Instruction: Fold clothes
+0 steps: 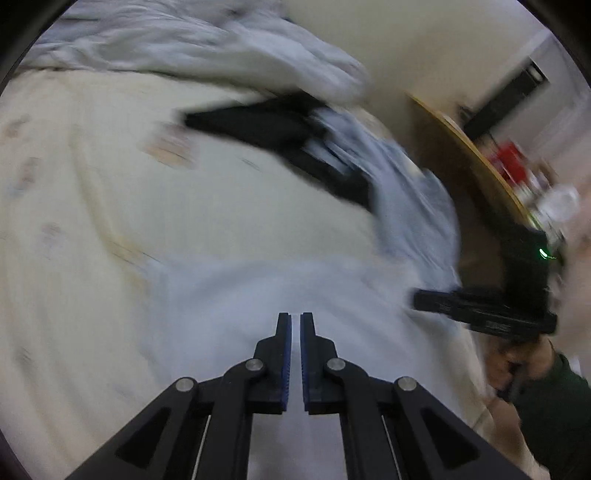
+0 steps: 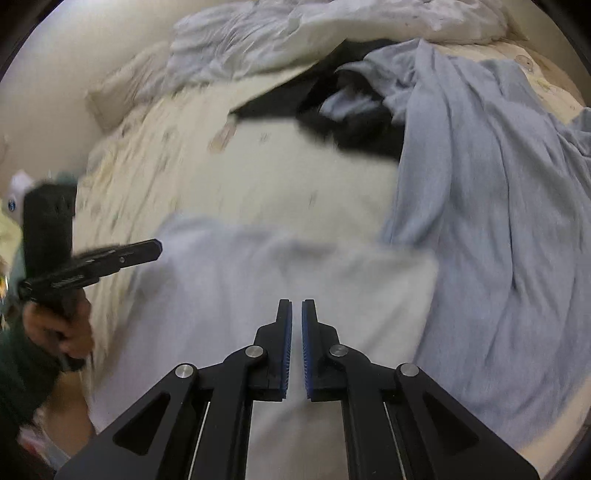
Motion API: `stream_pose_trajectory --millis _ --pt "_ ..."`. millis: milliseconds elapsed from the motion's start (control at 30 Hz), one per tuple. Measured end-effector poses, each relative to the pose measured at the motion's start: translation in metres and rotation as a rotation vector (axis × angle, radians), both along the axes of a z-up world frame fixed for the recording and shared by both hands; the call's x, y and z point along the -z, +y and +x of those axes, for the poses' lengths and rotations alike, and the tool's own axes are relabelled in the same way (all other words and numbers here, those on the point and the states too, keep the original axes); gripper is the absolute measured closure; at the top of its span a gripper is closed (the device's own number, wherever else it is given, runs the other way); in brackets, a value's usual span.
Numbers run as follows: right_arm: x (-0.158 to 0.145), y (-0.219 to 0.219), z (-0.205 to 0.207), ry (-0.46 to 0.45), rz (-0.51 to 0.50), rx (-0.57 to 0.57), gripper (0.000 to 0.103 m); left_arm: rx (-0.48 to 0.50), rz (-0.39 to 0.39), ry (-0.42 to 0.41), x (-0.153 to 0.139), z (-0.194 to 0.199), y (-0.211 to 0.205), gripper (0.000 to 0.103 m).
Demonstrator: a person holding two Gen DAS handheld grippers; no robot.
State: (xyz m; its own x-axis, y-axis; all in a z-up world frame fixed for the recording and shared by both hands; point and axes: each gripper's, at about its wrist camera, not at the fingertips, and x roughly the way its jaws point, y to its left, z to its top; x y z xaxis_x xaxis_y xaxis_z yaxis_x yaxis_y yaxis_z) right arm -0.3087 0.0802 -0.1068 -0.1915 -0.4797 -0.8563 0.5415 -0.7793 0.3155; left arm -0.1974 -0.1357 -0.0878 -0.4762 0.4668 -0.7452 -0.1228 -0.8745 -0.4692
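Cream bed [image 2: 266,177], white garment [image 2: 280,280], closed jaws above

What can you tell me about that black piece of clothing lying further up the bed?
The black garment is a dark, soft-looking fabric, crumpled rather than folded, lying on the cream bedsheet. A light blue garment overlaps its right side, and the rumpled white duvet lies against its far edge. Motion blur hides what kind of garment it is.

Probably a bedroom: bed [image 2: 258,177], rumpled duvet [image 2: 295,37], pillow [image 2: 122,92].
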Motion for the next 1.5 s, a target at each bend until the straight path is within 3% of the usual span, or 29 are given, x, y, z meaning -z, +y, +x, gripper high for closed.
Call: stream_pose_trajectory --millis 100,167,233,333,400,533,767,900,1033,1100,1167,1367,1433,1500 --pt "0.012 0.013 0.022 0.018 0.107 -0.018 0.101 0.039 -0.106 -0.051 0.016 0.012 0.016 0.099" --pt "0.010 0.029 0.031 0.038 0.135 0.003 0.101 0.004 -0.109 -0.081 0.025 0.022 0.002 0.099" --pt "-0.003 0.051 0.042 0.053 0.129 0.039 0.099 -0.055 -0.133 -0.070 0.016 0.037 -0.014 0.099" --pt "-0.020 0.060 0.058 0.042 0.066 0.073 0.097 -0.078 -0.021 -0.026 -0.005 0.057 -0.007 0.097" --pt "-0.016 0.042 0.067 0.015 0.020 0.065 0.097 -0.047 0.027 -0.024 -0.011 0.061 0.018 0.094" --pt "0.011 0.029 0.092 -0.045 0.037 0.057 0.096 -0.011 -0.066 -0.128 0.014 0.071 0.060 0.093" --pt "0.014 0.058 0.165 -0.062 0.154 0.044 0.096 -0.058 -0.103 -0.159 0.020 0.140 0.058 0.094" --pt "-0.010 0.067 0.186 -0.045 0.171 0.065 0.093 -0.109 -0.015 -0.113 0.000 0.158 0.052 0.092" --pt "-0.028 0.051 0.181 -0.020 0.051 0.074 0.093 -0.135 -0.012 -0.024 -0.008 0.148 0.061 0.064" --pt "-0.021 0.037 0.178 -0.057 0.004 0.070 0.093 -0.149 -0.004 -0.072 0.007 0.145 0.061 0.064" --pt "-0.002 0.035 0.185 -0.097 0.030 0.060 0.093 -0.166 0.016 -0.122 0.021 0.144 0.059 0.065" --pt "0.010 0.064 0.209 -0.145 0.034 0.079 0.095 -0.173 -0.006 -0.238 0.022 0.183 0.048 0.065" --pt "0.006 0.075 0.216 -0.144 0.047 0.073 0.095 -0.198 0.021 -0.264 0.017 0.188 0.047 0.065" --pt "-0.003 0.085 0.220 -0.137 0.033 0.080 0.095 -0.218 0.056 -0.214 0.003 0.194 0.045 0.065"
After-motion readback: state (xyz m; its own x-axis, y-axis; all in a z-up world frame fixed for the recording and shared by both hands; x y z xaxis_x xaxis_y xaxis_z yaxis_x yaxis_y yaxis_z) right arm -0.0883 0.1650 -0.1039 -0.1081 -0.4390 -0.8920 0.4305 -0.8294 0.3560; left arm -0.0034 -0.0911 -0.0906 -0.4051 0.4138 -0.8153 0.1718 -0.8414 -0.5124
